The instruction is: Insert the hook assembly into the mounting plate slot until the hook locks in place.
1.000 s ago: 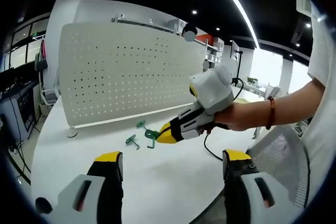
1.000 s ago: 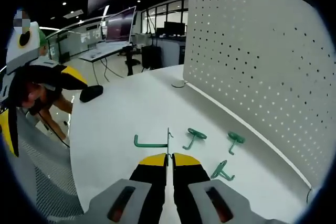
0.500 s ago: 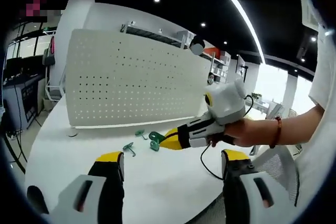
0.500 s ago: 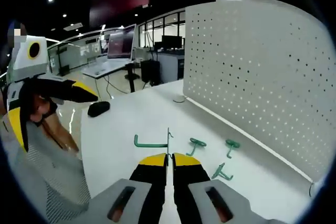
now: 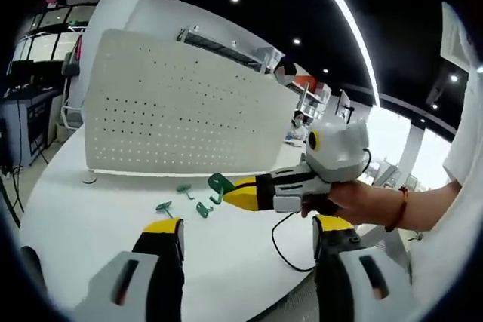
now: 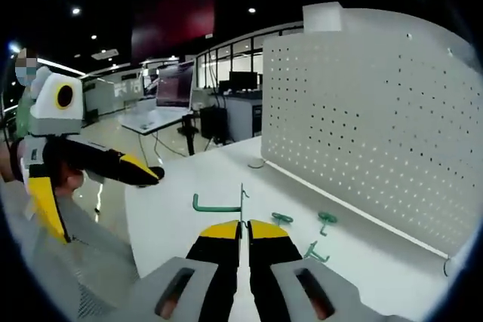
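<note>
On my left gripper view, the left gripper (image 5: pixel 245 243) rides at the bottom with its yellow-tipped jaws spread wide apart and nothing between them. Past them lies the white table (image 5: pixel 90 216), and at its far side stands the white pegboard (image 5: pixel 173 111), upright on small feet, its face dotted with holes. Below its lower edge I see three loose green hooks (image 5: pixel 185 200) lying on the table, close together but apart from the board. Right of them, the right gripper (image 5: pixel 232 192) comes in from the right side, held in a person's hand (image 5: pixel 355 200) with a red band at the wrist; its jaws are pressed together on a green hook (image 5: pixel 219 185), which is lifted off the table in front of the pegboard, not touching it. A black cable (image 5: pixel 283 243) loops down from that gripper onto the table.

On my right gripper view, the left gripper shows at the left edge (image 6: pixel 143 173), its jaws apart. In the middle, my own jaws are clamped tight on the green hook (image 6: pixel 219 203), its arm pointing left. Just right lie the loose hooks (image 6: pixel 306 228) on the table (image 6: pixel 181 209), and the pegboard (image 6: pixel 362 118) rises at the right.
</note>
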Motion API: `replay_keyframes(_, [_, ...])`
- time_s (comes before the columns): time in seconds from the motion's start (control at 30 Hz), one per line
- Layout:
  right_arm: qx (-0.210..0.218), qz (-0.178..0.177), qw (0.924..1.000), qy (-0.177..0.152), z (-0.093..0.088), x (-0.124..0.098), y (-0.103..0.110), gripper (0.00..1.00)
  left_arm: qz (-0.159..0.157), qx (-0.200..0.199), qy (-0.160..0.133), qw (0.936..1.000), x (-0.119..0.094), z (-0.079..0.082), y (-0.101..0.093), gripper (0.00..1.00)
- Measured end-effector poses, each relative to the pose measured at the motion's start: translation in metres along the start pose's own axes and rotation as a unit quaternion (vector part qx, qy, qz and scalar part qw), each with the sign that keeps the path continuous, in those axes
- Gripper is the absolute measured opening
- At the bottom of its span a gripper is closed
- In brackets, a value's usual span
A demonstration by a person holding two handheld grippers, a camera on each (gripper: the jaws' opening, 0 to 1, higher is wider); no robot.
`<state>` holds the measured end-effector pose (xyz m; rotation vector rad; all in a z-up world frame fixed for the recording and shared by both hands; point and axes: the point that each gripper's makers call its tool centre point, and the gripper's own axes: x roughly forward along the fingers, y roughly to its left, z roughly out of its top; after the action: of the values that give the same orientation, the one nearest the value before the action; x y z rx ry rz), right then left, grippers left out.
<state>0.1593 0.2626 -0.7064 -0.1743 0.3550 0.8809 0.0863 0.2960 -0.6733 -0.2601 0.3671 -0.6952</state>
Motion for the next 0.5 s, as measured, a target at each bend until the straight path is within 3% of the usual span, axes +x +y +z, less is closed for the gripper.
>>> replay_keyframes(0.37, [0.010,0.004,0.9992,-0.040,0.009,-0.018,0.005,0.02,-0.012,-0.030,-0.022,0.9992,0.010,0.007,-0.013,0.67])
replay_keyframes(0.43, [0.015,0.004,0.9989,-0.045,0.011,-0.021,0.005,0.02,-0.024,-0.048,-0.047,0.9975,0.012,0.016,-0.019,0.67])
replay_keyframes(0.5, [0.015,0.006,0.9983,-0.057,0.016,-0.024,0.006,0.02,-0.024,-0.058,-0.052,0.9967,0.012,0.018,-0.019,0.67])
